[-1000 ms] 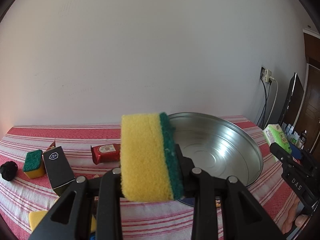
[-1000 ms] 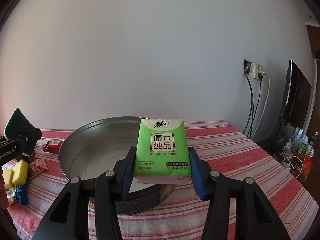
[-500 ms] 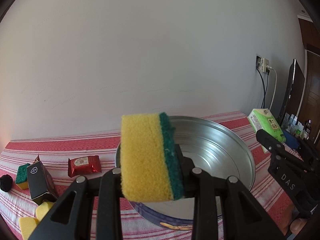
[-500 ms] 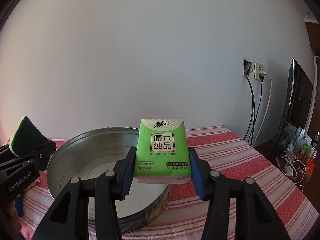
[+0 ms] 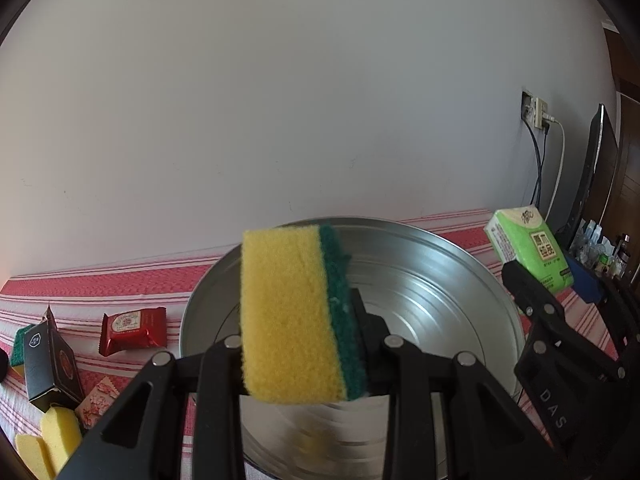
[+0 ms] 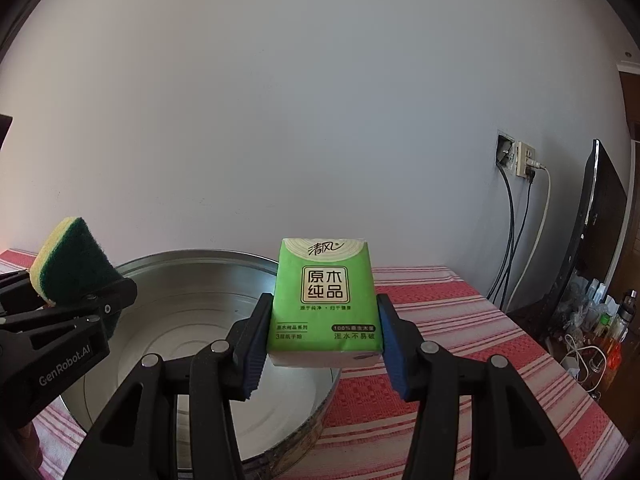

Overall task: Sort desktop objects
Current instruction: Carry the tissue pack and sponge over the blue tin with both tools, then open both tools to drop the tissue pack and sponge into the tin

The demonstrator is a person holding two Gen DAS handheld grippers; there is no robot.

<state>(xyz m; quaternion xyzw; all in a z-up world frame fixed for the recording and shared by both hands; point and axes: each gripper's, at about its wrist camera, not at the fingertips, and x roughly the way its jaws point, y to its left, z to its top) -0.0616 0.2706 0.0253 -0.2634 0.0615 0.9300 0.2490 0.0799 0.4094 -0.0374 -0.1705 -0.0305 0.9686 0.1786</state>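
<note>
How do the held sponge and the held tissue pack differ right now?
The sponge is yellow foam with a green scrub layer; the tissue pack is glossy green wrap with printed text. The sponge sits in the left gripper, the tissue pack in the right gripper. Both are clamped upright above the metal basin.

A plain white wall (image 6: 304, 112) is standing behind everything. Cables (image 6: 516, 240) are hanging from a wall socket (image 6: 524, 160), and a dark flat screen (image 6: 596, 216) is leaning near cluttered bottles (image 6: 600, 316).
</note>
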